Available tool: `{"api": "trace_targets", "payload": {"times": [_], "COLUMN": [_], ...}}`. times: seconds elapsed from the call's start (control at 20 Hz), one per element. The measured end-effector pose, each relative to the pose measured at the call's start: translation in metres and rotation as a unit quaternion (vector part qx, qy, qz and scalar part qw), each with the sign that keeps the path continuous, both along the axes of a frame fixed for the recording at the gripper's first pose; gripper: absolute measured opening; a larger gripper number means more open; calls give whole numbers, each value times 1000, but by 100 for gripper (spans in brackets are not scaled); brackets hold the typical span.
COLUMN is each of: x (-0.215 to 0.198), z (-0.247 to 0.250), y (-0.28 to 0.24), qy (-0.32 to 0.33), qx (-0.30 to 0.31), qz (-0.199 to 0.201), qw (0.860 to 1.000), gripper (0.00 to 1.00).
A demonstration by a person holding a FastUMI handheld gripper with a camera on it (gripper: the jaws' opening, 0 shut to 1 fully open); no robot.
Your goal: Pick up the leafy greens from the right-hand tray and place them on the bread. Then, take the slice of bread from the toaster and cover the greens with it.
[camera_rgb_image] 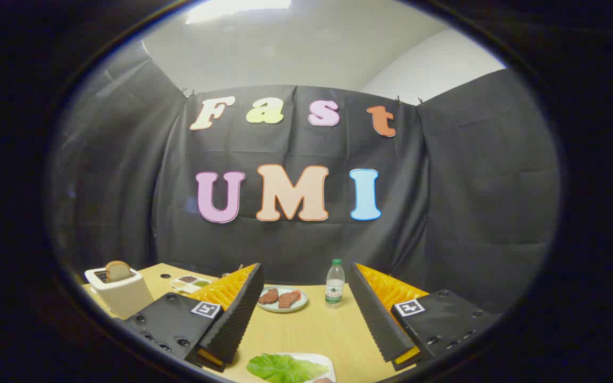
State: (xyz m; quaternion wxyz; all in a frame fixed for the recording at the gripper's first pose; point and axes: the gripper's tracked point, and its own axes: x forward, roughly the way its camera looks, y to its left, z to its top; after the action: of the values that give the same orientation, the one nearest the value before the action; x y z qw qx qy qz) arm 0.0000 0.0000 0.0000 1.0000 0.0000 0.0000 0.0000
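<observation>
A green leaf of leafy greens [285, 368] lies on a white tray [326, 360] on the wooden table, low between my two fingers and nearer than their tips. My gripper [305, 267] is open and held above the table, with nothing between the fingers. Off to the left, beyond the left finger, a white toaster [121, 295] stands with a slice of bread [117, 271] sticking up out of its slot. Just ahead of the fingertips sits a pale plate [300, 305] carrying two reddish-brown slices [279, 297].
A small water bottle [334, 283] with a green cap stands ahead, close to the right fingertip. A small white dish [189, 283] with dark and green fillings lies behind the left finger, near the toaster. The black cloth wall closes off the far edge of the table.
</observation>
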Motion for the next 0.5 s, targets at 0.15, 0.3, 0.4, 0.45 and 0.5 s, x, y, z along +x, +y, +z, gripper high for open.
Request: {"api": "trace_targets", "payload": {"times": [0.15,0.3,0.4,0.45,0.5], "x": [0,5,8,10,12], "z": [5,11,15,17,16], "y": [-3,-7,-11,-11,-14], "qy": [-6,-12,-16,-16,-16], "qx": [-3,6,4,2,-1], "qz": [3,4,2,2,1], "qw": [1000,1000,1000,1000,1000], "gripper": [100,100,100,100,100]}}
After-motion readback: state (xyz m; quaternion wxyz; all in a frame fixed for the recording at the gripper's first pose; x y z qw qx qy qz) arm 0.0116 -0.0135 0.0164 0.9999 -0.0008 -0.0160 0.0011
